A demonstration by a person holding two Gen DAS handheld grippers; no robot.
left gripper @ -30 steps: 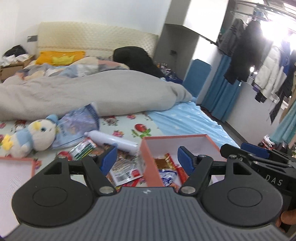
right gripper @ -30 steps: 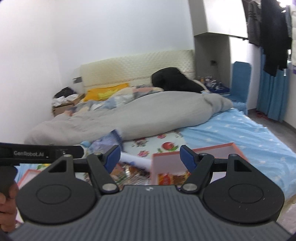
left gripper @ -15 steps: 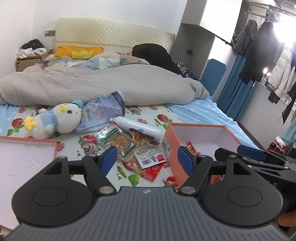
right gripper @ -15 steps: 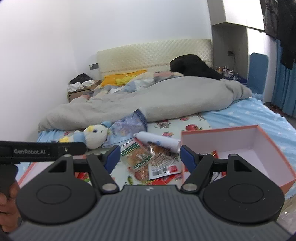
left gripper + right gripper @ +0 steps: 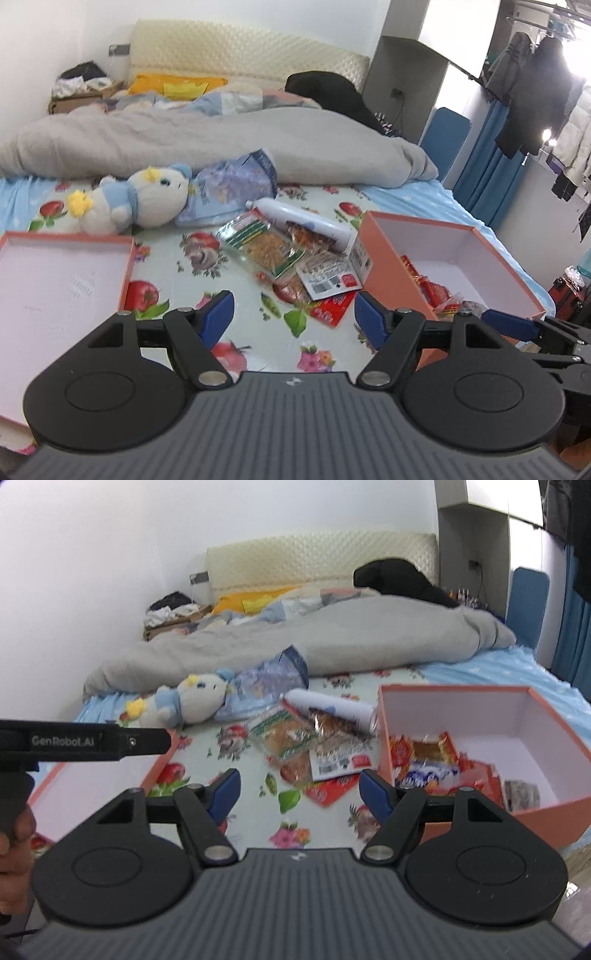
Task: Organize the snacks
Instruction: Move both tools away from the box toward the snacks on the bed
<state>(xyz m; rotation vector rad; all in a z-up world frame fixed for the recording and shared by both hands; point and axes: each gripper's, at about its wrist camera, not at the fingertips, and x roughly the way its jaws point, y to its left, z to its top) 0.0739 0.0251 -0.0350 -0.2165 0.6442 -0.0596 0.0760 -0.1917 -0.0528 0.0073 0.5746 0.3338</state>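
An orange box (image 5: 384,258) (image 5: 546,709) stands on the bed at right with several snack packets (image 5: 443,764) inside. Loose snack packets (image 5: 269,251) (image 5: 288,738), a red packet (image 5: 332,306) (image 5: 327,792) and a white tube (image 5: 306,225) (image 5: 332,709) lie in a pile left of the box. My left gripper (image 5: 291,317) is open and empty, above the sheet in front of the pile. My right gripper (image 5: 299,794) is open and empty, also short of the pile.
The orange box lid (image 5: 55,280) (image 5: 92,794) lies open side up at left. A plush toy (image 5: 140,199) (image 5: 184,701) and a blue bag (image 5: 232,188) lie behind the pile. A grey duvet (image 5: 221,144) covers the far bed. The left gripper's body (image 5: 81,740) shows in the right view.
Both grippers have tilted down and drawn back, so the snack pile, the box's inside and the lid now show fully. Both jaws stayed open and empty.
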